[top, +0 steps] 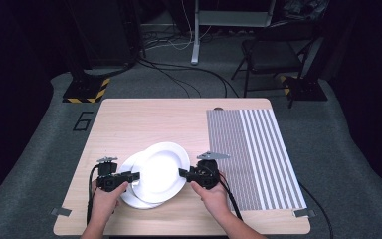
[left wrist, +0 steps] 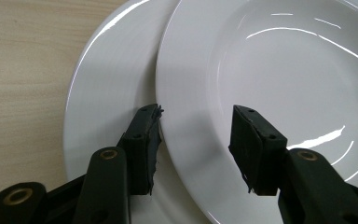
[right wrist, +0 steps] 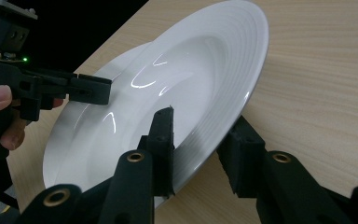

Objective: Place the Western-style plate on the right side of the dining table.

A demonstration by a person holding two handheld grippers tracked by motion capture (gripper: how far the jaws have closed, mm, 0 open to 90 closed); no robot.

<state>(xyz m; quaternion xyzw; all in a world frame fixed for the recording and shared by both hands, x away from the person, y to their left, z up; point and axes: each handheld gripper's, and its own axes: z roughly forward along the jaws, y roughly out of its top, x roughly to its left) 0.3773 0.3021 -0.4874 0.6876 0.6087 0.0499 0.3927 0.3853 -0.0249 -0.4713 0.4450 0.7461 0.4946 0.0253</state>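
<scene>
Your right gripper (right wrist: pixel 198 140) clamps the top plate's (top: pixel 163 168) rim, at lower centre of the high view, tilted over the bottom plate (top: pixel 129 199). Your left gripper (left wrist: pixel 196 140) stands half open astride its opposite rim, not pressing. Lower slowly, keeping the rims aligned.
</scene>
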